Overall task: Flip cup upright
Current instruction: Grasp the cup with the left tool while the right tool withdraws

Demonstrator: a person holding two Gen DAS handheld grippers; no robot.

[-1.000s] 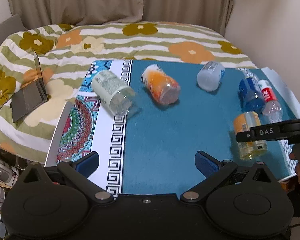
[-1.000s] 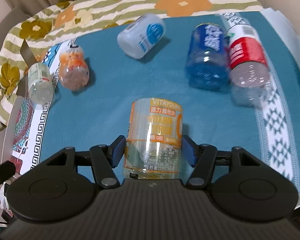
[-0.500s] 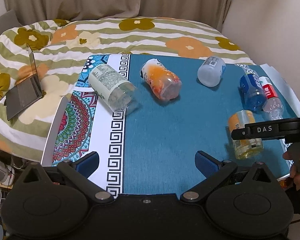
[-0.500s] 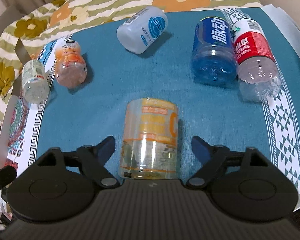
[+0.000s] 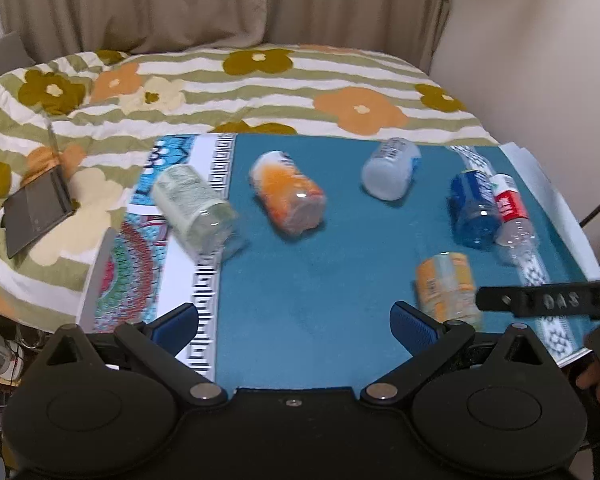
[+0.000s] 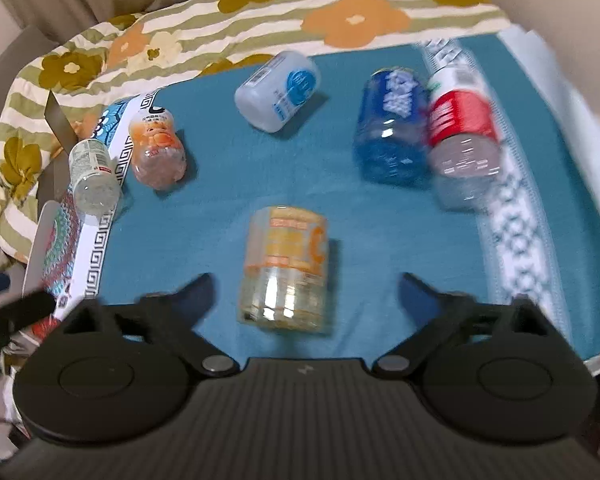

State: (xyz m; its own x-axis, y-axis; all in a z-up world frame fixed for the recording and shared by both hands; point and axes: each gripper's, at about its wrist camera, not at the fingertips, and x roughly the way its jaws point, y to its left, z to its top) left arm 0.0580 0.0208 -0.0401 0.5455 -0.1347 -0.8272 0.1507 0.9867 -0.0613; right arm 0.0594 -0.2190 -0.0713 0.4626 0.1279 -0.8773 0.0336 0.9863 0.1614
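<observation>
Jaws released ribbed plastic cup [image 6: 286, 268].

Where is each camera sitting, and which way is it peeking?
Left wrist: sits on the left gripper, jaws open, looking forward over the teal cloth mat toward the flowered blanket; the right gripper's black bar pokes in.
Right wrist: sits on the right gripper, jaws open, looking down at the orange-labelled clear plastic cup lying ahead.
Both show that cup and the blue plastic bottle.
</observation>
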